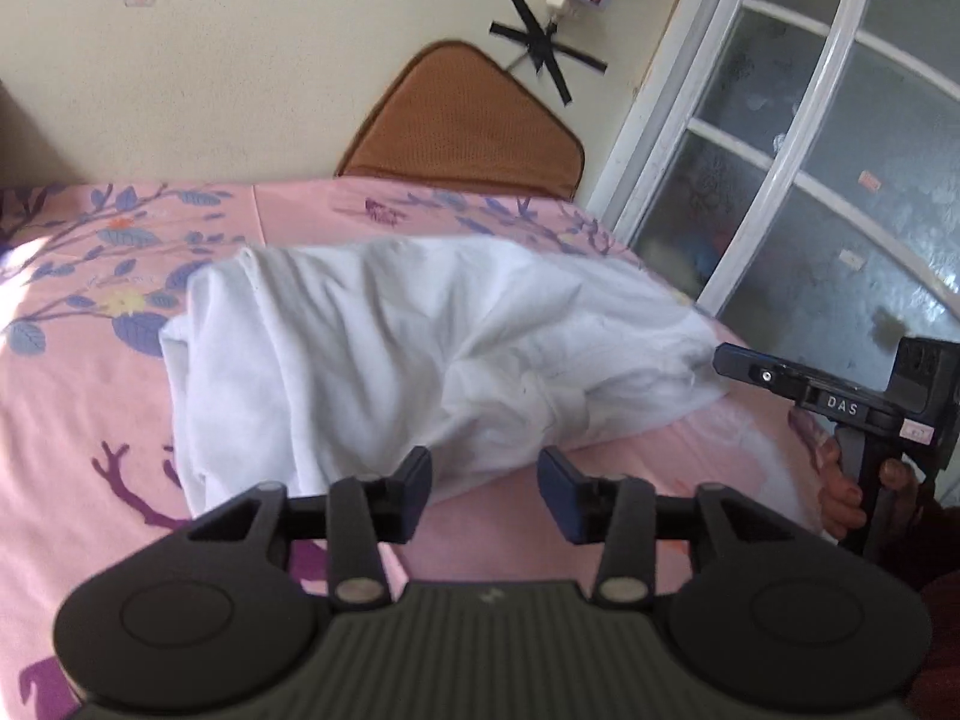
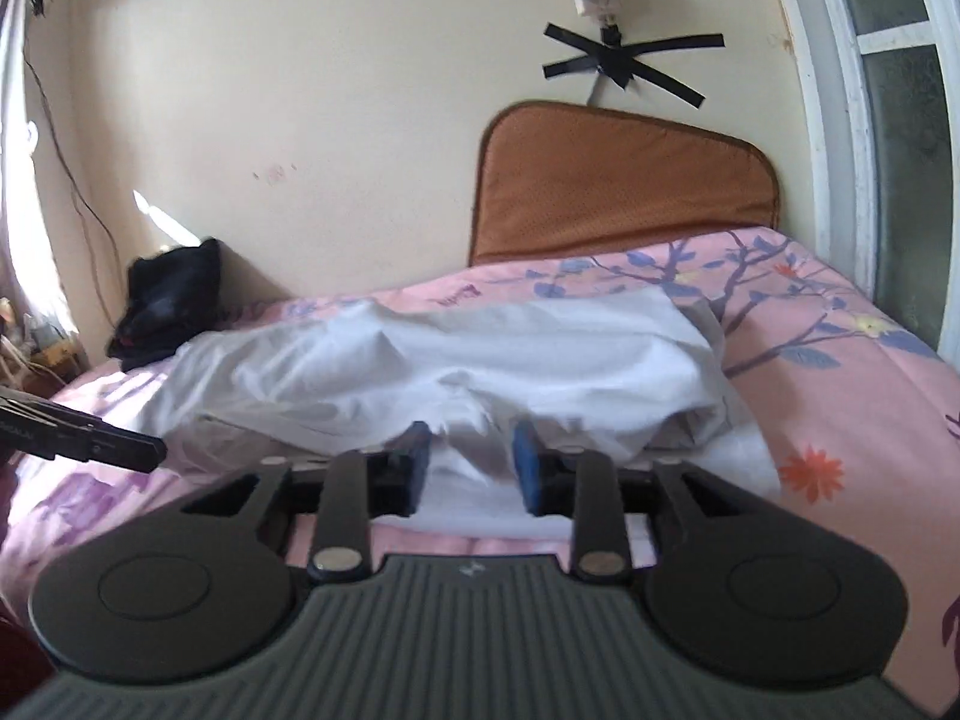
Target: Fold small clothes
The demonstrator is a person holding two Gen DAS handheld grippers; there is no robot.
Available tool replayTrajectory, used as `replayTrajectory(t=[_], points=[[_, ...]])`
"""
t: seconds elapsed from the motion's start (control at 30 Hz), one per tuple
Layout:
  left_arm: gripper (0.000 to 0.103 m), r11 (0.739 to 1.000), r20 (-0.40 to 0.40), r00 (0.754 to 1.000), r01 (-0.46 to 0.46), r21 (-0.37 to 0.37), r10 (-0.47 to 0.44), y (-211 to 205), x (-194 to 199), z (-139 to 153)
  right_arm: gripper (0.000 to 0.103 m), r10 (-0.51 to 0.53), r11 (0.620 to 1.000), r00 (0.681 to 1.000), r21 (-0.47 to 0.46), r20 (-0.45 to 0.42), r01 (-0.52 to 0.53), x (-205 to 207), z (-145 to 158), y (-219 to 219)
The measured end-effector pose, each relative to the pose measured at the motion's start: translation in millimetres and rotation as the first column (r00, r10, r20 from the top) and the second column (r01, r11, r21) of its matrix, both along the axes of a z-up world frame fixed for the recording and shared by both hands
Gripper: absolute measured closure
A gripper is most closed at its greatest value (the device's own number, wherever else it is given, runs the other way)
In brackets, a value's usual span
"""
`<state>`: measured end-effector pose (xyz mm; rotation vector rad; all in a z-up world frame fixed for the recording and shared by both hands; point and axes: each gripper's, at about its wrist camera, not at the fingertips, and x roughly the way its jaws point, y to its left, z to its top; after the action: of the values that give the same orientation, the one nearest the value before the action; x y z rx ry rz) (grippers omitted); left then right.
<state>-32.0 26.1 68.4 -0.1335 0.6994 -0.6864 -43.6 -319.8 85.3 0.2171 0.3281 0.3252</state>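
— Both tongs, how do they stand?

— On my left gripper (image 1: 485, 492) the jaws are wide apart and hold nothing; its blue pads (image 1: 558, 495) hang just before the near edge of the crumpled white cotton garment (image 1: 420, 354). My right gripper (image 2: 469, 468) is also spread, with a fold of white cloth between the pads; whether they touch it I cannot tell.

— Where is the garment?

— It lies bunched on the pink flowered bedsheet (image 1: 84, 396), near the brown padded headboard cushion (image 2: 624, 192).
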Motion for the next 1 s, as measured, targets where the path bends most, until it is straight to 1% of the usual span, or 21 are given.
replayTrajectory(t=[0.07,0.1,0.13,0.17,0.27,0.3,0.33,0.37,0.4,0.43,0.5,0.53,0.6,0.67,0.7,0.73,0.77,0.83,0.9,0.93,1.0], points=[[0.036,0.996,0.039,0.996,-0.078,-0.042,0.079,17,5,12,0.049,-0.083,0.996,0.996,0.047,0.031,0.082,0,10,-16],[0.032,0.990,0.034,0.991,-0.129,-0.060,0.131,26,12,14,0.042,-0.138,0.987,0.990,0.082,0.024,0.135,4,12,-26],[0.031,0.982,0.012,0.984,-0.178,-0.070,0.179,33,22,15,0.037,-0.186,0.976,0.983,0.112,0.000,0.184,11,12,-34],[0.031,0.972,-0.022,0.974,-0.225,-0.073,0.224,39,33,14,0.036,-0.217,0.968,0.976,0.126,-0.029,0.219,18,9,-41],[0.031,0.953,-0.098,0.955,-0.288,-0.092,0.279,48,63,6,0.036,-0.254,0.959,0.958,0.091,-0.133,0.267,46,-11,-47],[0.033,0.948,-0.124,0.949,-0.301,-0.098,0.289,50,75,3,0.043,-0.244,0.962,0.954,0.083,-0.176,0.262,55,-17,-47],[0.038,0.946,-0.145,0.946,-0.307,-0.107,0.291,50,85,0,0.082,-0.227,0.964,0.949,0.089,-0.217,0.251,61,-23,-46],[0.058,0.943,-0.161,0.943,-0.311,-0.116,0.291,50,94,-3,0.094,-0.221,0.963,0.945,0.102,-0.239,0.251,62,-26,-45],[0.073,0.942,-0.184,0.939,-0.314,-0.118,0.290,51,105,-6,0.094,-0.238,0.958,0.946,0.106,-0.218,0.266,58,-24,-45],[0.092,0.939,-0.204,0.932,-0.326,-0.110,0.300,51,114,-10,0.095,-0.257,0.955,0.948,0.101,-0.187,0.278,52,-20,-46],[0.092,0.926,-0.227,0.915,-0.364,-0.102,0.335,56,122,-18,0.095,-0.302,0.940,0.937,0.107,-0.174,0.323,39,-17,-54],[0.092,0.925,-0.244,0.909,-0.369,-0.090,0.339,57,124,-23,0.095,-0.294,0.939,0.933,0.119,-0.209,0.323,36,-23,-60],[0.092,0.932,-0.248,0.910,-0.357,-0.058,0.333,55,123,-30,0.094,-0.261,0.954,0.922,0.068,-0.286,0.291,39,-37,-59],[0.087,0.939,-0.238,0.915,-0.343,-0.038,0.325,54,120,-30,0.089,-0.238,0.964,0.933,0.048,-0.270,0.260,38,-35,-58],[0.084,0.940,-0.231,0.918,-0.339,-0.038,0.322,55,118,-28,0.082,-0.247,0.962,0.936,0.052,-0.249,0.268,39,-28,-60],[0.073,0.939,-0.225,0.919,-0.340,-0.043,0.323,57,117,-24,0.076,-0.255,0.958,0.943,0.074,-0.215,0.276,41,-21,-64],[0.062,0.936,-0.212,0.920,-0.347,-0.054,0.329,59,116,-20,0.073,-0.261,0.955,0.946,0.094,-0.191,0.282,46,-14,-66],[0.055,0.931,-0.192,0.921,-0.358,-0.073,0.340,61,118,-13,0.072,-0.255,0.958,0.953,0.089,-0.160,0.272,66,-2,-65],[0.055,0.930,-0.191,0.922,-0.357,-0.084,0.337,60,124,-9,0.069,-0.237,0.967,0.960,0.056,-0.147,0.248,91,3,-58],[0.055,0.931,-0.192,0.922,-0.356,-0.086,0.335,58,127,-8,0.064,-0.218,0.973,0.964,0.041,-0.152,0.226,105,3,-53],[0.055,0.930,-0.202,0.919,-0.358,-0.078,0.337,53,133,-11,0.060,-0.162,0.985,0.969,0.024,-0.184,0.170,131,-2,-43]])
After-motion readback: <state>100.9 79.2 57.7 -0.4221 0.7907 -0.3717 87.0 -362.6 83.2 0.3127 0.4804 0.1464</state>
